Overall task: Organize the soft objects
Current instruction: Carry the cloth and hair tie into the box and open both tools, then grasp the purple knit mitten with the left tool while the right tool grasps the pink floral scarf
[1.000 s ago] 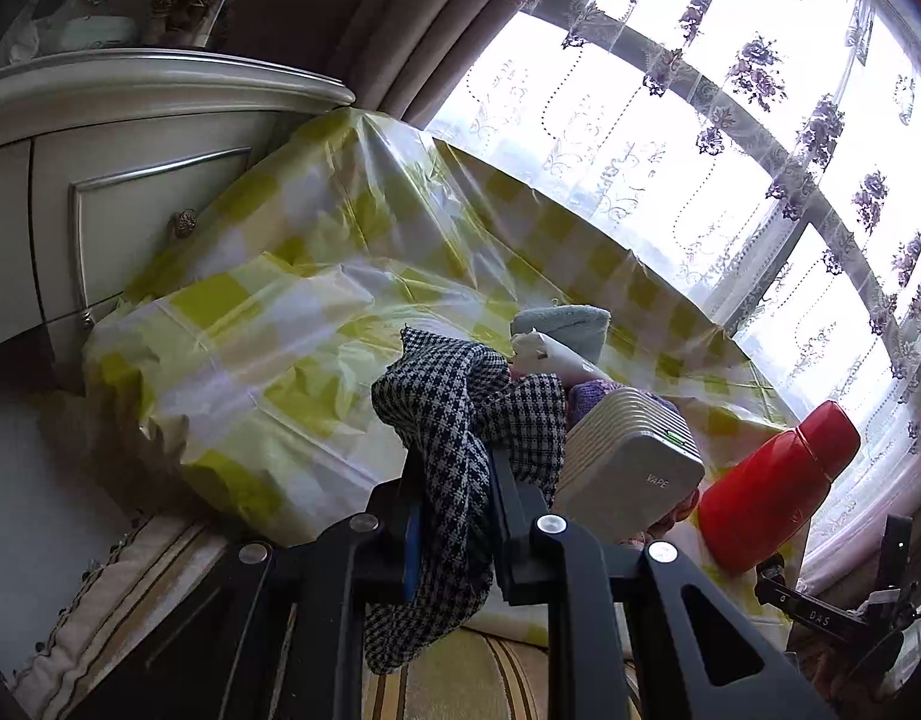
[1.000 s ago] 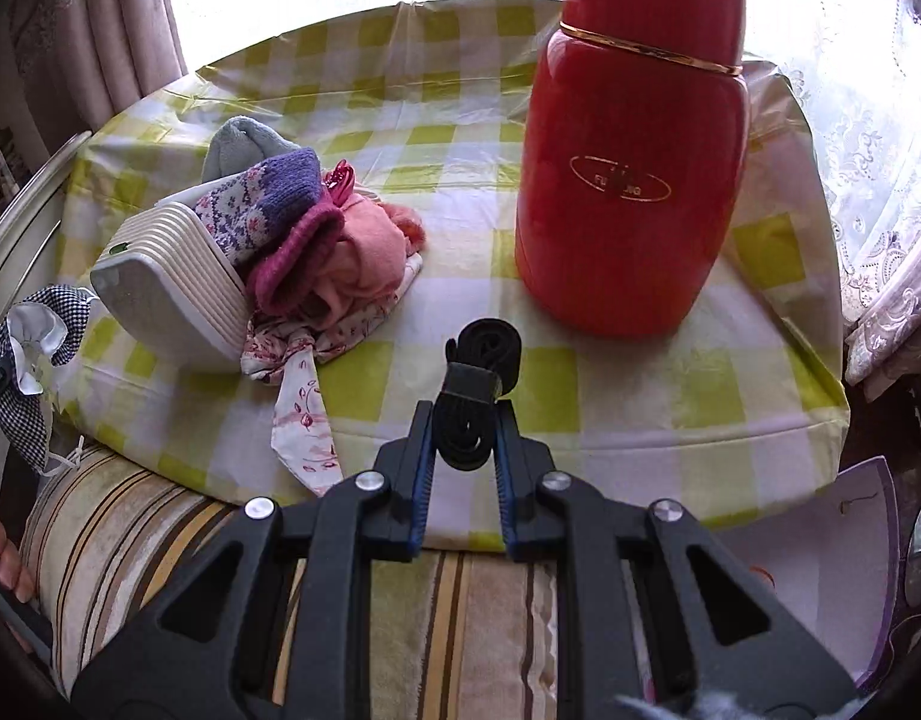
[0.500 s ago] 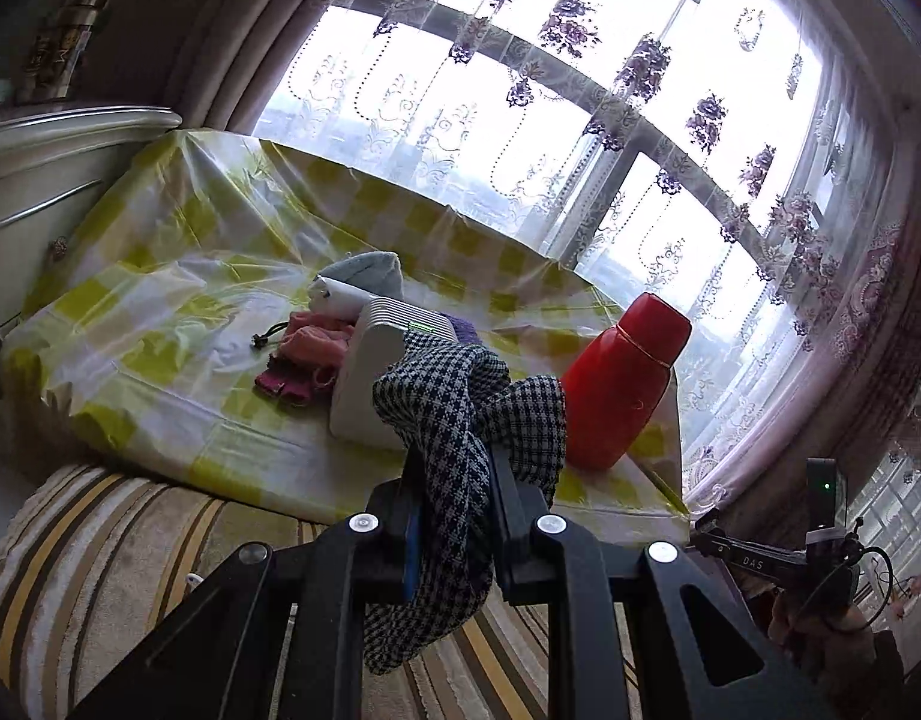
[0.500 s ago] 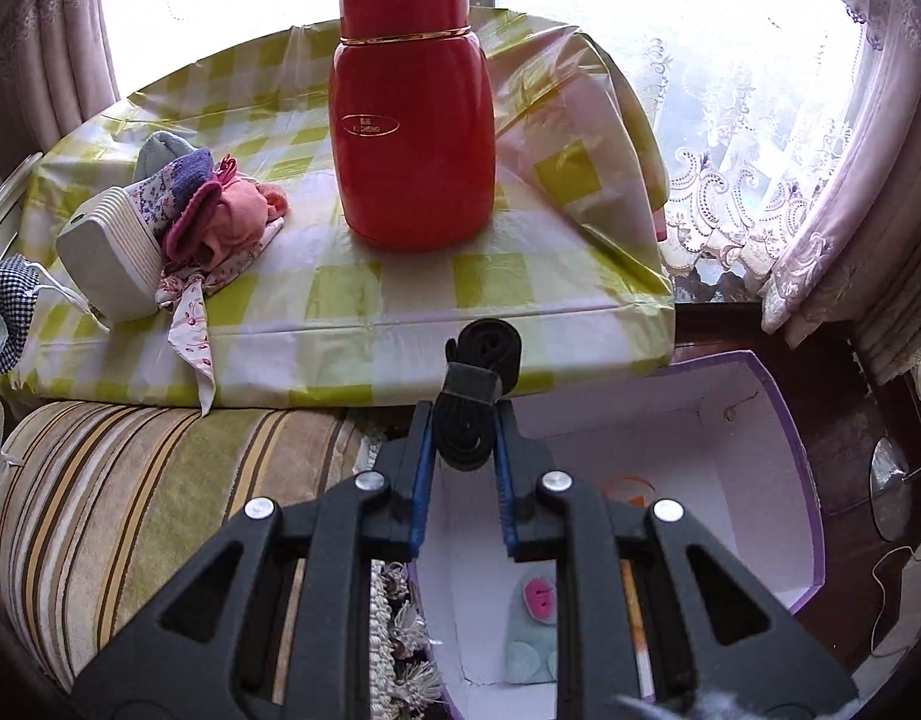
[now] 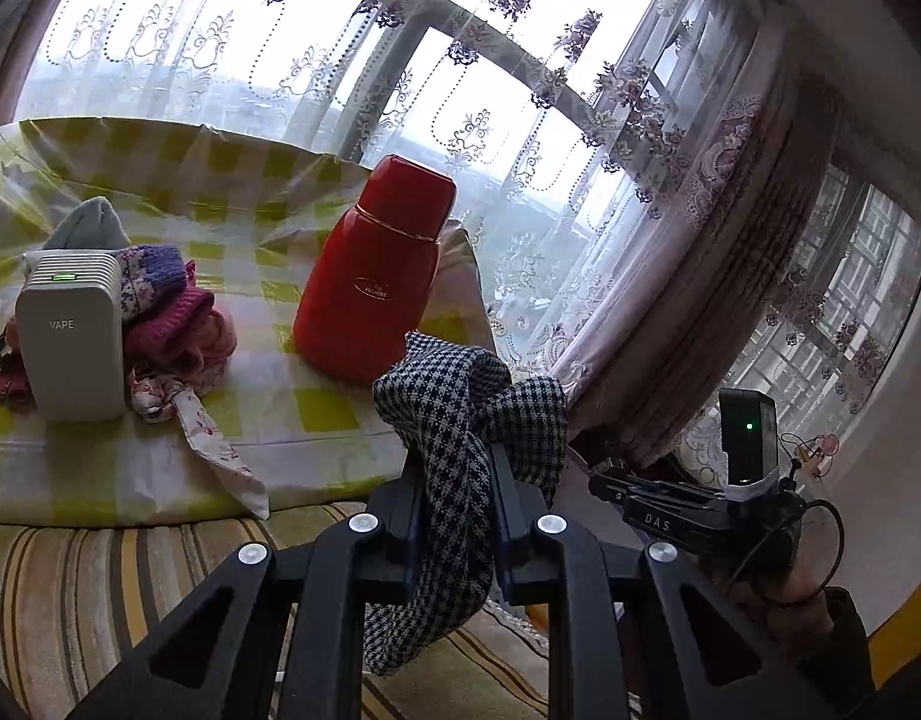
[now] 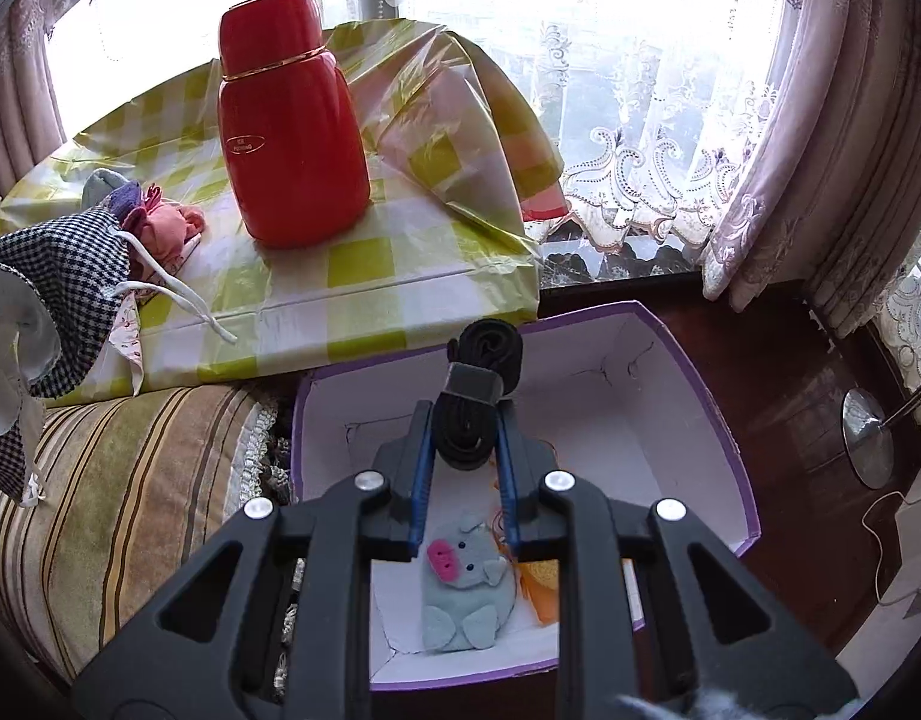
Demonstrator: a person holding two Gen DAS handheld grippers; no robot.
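My left gripper (image 5: 454,468) is shut on a black-and-white houndstooth cloth (image 5: 460,420) that hangs through its jaws above the striped cushion. The cloth also shows in the right wrist view (image 6: 58,312) at the left edge. My right gripper (image 6: 466,426) is shut on a black rolled strap (image 6: 478,384) and holds it over an open purple-edged white box (image 6: 724,420). A grey felt pig (image 6: 463,588) lies in the box. A pile of pink and purple knit items (image 5: 172,312) lies on the checked table.
A red flask (image 5: 370,276) stands on the yellow-checked tablecloth (image 5: 280,414). A white VAPE device (image 5: 70,336) stands by the pile. A striped cushion (image 6: 118,492) lies in front of the table. Lace curtains (image 6: 640,168) hang behind. A lamp base (image 6: 868,444) sits on the dark floor.
Both grippers swung right, away from the table. The right gripper with the strap has moved over the open box. The left gripper still holds the cloth.
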